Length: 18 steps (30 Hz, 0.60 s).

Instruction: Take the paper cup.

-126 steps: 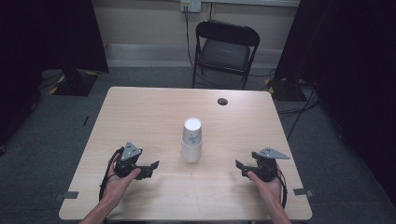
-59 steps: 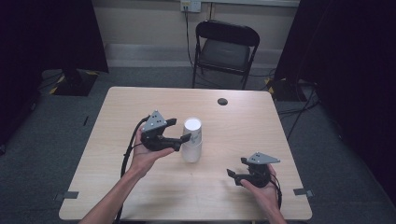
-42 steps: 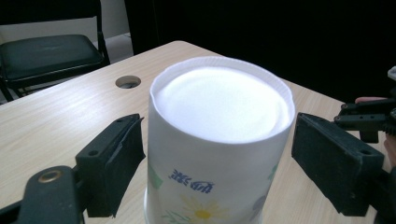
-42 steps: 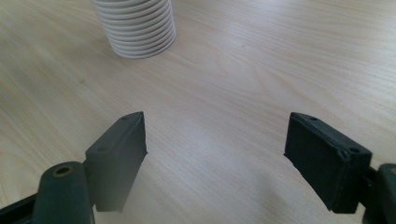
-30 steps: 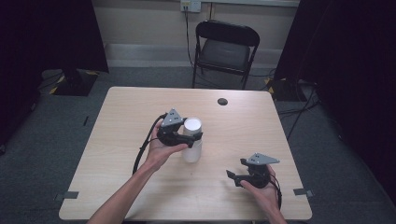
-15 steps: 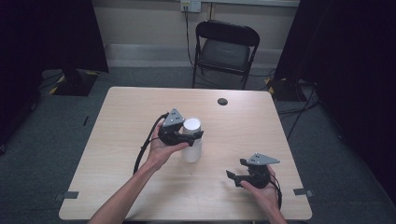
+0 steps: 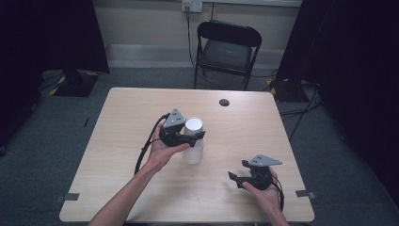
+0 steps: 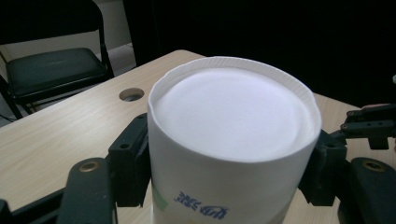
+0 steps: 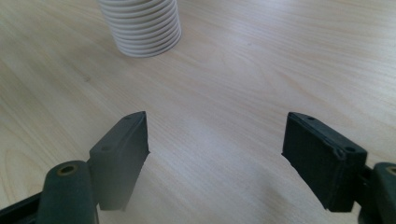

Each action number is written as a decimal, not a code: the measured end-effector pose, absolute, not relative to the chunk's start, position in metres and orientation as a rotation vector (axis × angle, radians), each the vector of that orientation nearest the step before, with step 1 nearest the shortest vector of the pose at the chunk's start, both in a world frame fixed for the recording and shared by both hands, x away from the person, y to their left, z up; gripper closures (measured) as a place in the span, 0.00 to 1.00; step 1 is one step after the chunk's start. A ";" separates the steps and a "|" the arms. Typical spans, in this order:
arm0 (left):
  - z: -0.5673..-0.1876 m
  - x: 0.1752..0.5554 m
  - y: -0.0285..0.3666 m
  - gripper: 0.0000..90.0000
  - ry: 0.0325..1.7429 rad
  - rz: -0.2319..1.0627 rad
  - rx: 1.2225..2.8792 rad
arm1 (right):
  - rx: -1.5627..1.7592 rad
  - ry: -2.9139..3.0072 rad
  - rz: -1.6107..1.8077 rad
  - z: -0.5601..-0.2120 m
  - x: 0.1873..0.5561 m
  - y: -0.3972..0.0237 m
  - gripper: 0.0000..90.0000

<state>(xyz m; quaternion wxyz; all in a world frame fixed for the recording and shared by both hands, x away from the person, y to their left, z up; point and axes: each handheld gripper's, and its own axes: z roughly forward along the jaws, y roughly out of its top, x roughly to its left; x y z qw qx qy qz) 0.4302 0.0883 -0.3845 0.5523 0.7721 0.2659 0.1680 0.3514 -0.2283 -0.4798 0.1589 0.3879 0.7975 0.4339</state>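
Since the earliest frame, the left gripper (image 7: 189,139) has travelled from the table's near-left area to the stack of white paper cups (image 7: 193,147) at mid-table, and its jaws have just been closing around the stack's top cup. Seen from the high view, that gripper now sits against the upper part of the upside-down stack, the person's left hand (image 7: 162,149) wrapped around its body and its cable looping down toward the forearm. Looking along the left gripper's own jaws, the top cup (image 8: 233,140) stands between the two black pads (image 8: 133,165), which press on its wall at either side; blue printing shows low on the cup's front. The stack stands upright on the wooden table (image 7: 117,127), roughly at its centre, its ribbed rims (image 9: 142,28) resting on the tabletop in the right gripper view. Across the table, the right gripper (image 7: 240,175) rests low near the near-right edge, well apart from the cups, held by the right hand (image 7: 266,190); its jaws stand wide apart with nothing but bare wood between them. A small round hole (image 7: 224,102) marks the table's far side, and a black folding chair (image 7: 226,47) stands beyond it against the wall.
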 end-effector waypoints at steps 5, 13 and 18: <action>-0.378 0.427 0.091 0.36 0.608 0.410 1.809 | 1.113 2.277 1.241 -0.479 0.351 -0.229 0.24; -0.367 0.422 0.093 0.37 0.591 0.423 1.775 | 1.114 2.275 1.240 -0.479 0.351 -0.229 0.23; -0.363 0.420 0.096 0.38 0.600 0.427 1.738 | 1.126 2.270 1.238 -0.479 0.352 -0.230 0.24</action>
